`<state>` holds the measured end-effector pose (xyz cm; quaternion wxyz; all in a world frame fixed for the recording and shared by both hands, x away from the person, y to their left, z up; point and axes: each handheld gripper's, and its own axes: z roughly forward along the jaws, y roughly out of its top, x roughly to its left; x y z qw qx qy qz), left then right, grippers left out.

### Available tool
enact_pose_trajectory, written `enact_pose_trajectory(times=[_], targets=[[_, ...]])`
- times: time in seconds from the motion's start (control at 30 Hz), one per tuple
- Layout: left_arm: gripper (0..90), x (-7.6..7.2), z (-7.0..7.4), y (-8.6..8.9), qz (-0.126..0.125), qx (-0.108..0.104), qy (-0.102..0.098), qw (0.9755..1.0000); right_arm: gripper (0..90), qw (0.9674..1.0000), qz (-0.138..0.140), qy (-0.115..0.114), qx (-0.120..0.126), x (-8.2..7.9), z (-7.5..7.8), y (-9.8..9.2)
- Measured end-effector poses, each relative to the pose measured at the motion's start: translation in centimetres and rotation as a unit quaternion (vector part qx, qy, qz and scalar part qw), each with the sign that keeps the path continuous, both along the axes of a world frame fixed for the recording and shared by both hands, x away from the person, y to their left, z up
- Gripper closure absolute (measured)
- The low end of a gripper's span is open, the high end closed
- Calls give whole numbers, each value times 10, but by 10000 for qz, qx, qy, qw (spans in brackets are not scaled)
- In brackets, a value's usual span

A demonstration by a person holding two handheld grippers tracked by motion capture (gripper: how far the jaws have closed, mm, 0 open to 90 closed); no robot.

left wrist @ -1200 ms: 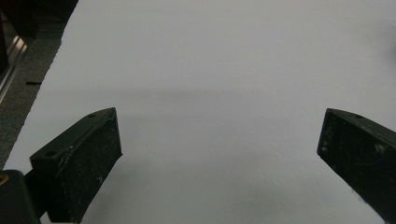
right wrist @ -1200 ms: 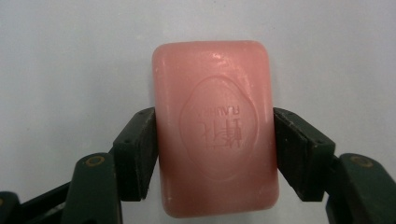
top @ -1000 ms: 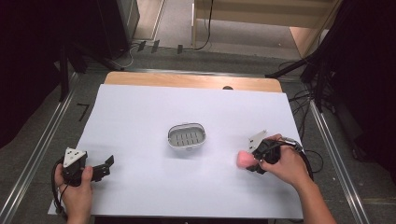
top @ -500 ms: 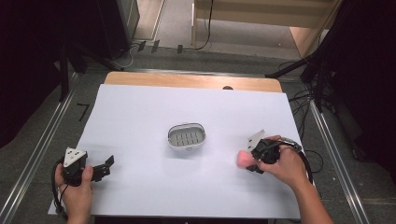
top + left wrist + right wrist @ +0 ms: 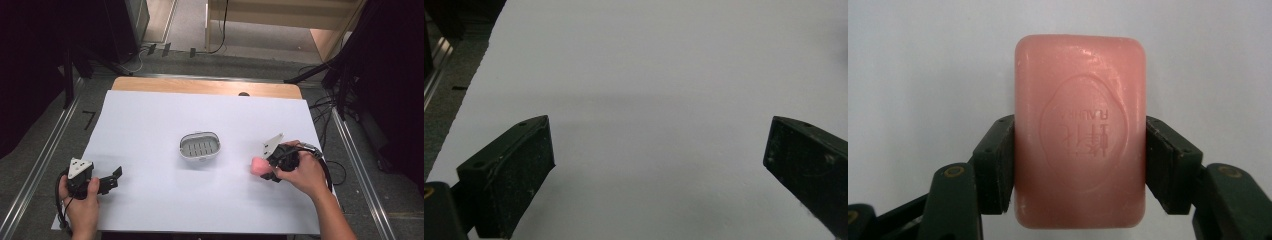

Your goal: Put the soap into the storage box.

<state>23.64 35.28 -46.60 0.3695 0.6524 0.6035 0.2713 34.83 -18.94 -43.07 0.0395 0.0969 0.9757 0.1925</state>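
Soap bar (image 5: pixel 1080 131) clamped in right hand-held gripper (image 5: pixel 1080 165), soap dish (image 5: pixel 199 145) empty

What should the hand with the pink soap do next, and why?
Probably lift the pink soap bar a little and carry it toward the soap dish. The right gripper has its jaws pressed on both long sides of the bar, and the dish sits empty in the middle of the white table.

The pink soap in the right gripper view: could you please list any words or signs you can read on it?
"FLAWERA", roughly, upside down: embossed in the oval stamp on the soap; the letters are shallow, so the spelling is uncertain.
Two larger embossed characters beneath it in the same oval: too faint to read.
Soap dish: no text legible.
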Motion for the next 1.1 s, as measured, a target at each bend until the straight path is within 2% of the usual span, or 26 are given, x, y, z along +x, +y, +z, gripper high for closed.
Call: enact_pose_trajectory(times=[0.27,0.3,0.63,0.87,1.1], targets=[[5,0,0,0,13,-18,13,10000,390,9999,109,-37,22,3,9,13],[5,0,0,0,7,-24,15,10000,390,9998,189,-79,81,5,12,16],[5,0,0,0,-3,-2,38,10000,390,9993,296,-131,186,12,22,26],[5,0,0,0,-16,9,-9,10000,390,9986,505,-142,87,17,30,44],[5,-2,1,0,-33,1,-84,10000,390,9973,689,-184,184,24,36,61]])
